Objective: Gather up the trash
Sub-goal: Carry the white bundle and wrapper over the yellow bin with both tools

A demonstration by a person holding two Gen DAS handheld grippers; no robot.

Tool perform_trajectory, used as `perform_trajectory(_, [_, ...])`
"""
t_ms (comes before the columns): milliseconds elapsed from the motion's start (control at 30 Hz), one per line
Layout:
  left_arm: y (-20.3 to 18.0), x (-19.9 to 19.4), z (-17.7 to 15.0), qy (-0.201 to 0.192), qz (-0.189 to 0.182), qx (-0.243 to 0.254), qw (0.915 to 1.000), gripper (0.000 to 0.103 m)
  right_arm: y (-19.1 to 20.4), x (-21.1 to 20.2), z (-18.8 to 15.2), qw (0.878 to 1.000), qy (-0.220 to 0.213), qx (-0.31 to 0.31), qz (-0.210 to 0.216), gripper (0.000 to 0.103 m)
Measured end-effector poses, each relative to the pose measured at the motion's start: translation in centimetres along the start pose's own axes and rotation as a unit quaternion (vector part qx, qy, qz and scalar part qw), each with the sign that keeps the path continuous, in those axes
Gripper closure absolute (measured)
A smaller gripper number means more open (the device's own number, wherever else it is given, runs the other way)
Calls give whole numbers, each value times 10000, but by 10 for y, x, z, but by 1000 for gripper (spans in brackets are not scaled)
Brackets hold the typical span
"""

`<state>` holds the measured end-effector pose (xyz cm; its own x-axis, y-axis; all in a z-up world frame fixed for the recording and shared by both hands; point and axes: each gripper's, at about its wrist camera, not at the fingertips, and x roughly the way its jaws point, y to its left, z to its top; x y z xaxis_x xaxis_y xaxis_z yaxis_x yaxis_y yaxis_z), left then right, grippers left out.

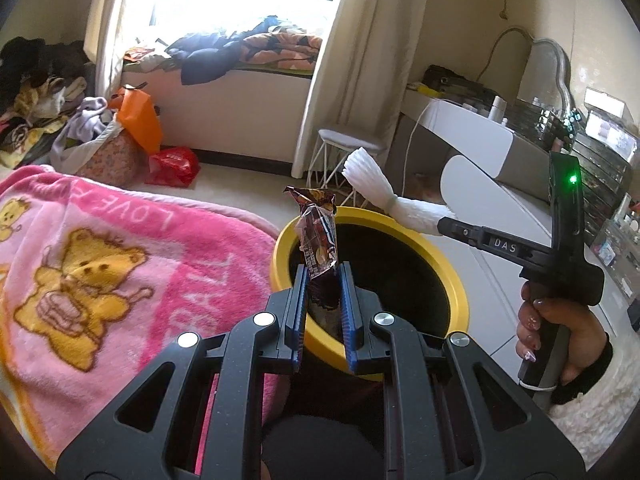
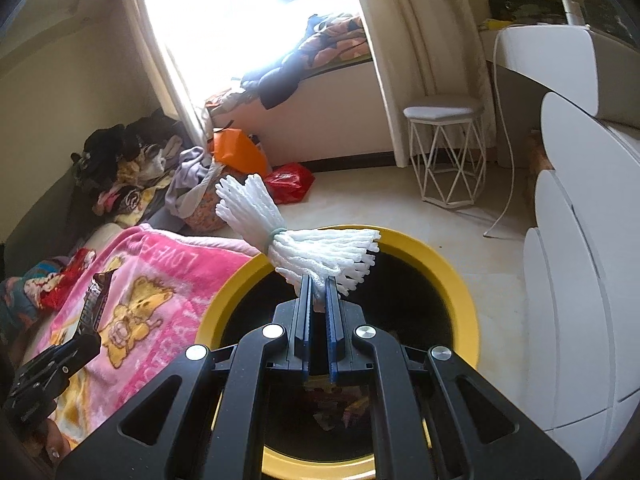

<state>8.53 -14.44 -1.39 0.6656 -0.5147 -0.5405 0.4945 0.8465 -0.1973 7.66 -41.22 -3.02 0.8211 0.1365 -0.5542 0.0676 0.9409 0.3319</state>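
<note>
A: Largest first. What fills the left of both views?

B: A bed covered by a pink blanket (image 1: 120, 248) printed with yellow bears; its edge lies just beside the yellow-rimmed bin (image 1: 452, 276), whose dark interior opens upward on the pale floor (image 2: 460, 216). Some wrappers lie at the bin's bottom in the right wrist view.

A: And to the right?

B: A white scalloped cabinet (image 2: 576, 240) stands close to the bin; behind it, a dressing tabletop (image 1: 472, 120) carrying bottles and a mirror. A white wire-legged stool (image 2: 444, 148) stands near the curtain (image 1: 360, 64), well apart from the bin.

A: Farther back?

B: A window seat heaped with clothes (image 1: 256, 48), a pile of laundry in the left corner, an orange bag (image 1: 140, 116) and a red bag (image 1: 172, 166) on the floor.

A: The tools?

B: The left tool (image 1: 324, 276) is clamped on a dark snack wrapper (image 1: 318, 240), held upright over the near left part of the bin's rim. The right tool (image 2: 318, 284), carried by a hand (image 1: 560, 328), is pinched on a white foam net bundle (image 2: 304, 236) tied with a green band, held above the bin's opening.

A: Anything between the trash and the bin?

B: Nothing lies between the two items and the opening.
</note>
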Motion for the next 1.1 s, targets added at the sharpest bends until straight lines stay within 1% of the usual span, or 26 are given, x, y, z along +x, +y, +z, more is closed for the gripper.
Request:
perform_trajectory(300, [-17,12,2,44,-159,129,9998,92,-20,-11,-2,9997,-53,126,-212,97])
perform_trajectory(767, [-32,31,3,121,-286,222,9993,92,-36,-22,-5,9987,-98,253,-420,97])
perform_trajectory(1100, [-36,51,6,224,-234,229,9992,92,-42,-25,-7,9987,-54,106,-502,97])
